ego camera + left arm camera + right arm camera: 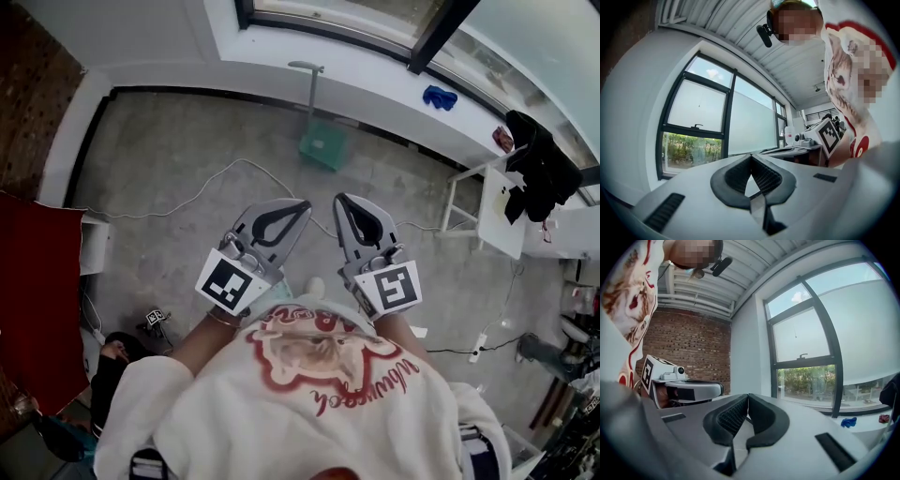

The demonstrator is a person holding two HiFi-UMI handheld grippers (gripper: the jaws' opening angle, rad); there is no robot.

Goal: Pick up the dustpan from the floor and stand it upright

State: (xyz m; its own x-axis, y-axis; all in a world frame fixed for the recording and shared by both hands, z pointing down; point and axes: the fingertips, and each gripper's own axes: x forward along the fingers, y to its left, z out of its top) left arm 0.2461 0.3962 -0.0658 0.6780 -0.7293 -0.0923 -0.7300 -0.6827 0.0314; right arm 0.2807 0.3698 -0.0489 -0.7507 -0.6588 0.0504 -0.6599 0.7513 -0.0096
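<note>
My head camera looks steeply down over the left gripper (305,204) and right gripper (340,199) to the floor (178,159); their close, level views share the window (701,105).

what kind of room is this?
Probably a lab or workshop, not a home: bare concrete floor, brick wall, big windows, and a power strip lying on the floor.
</note>
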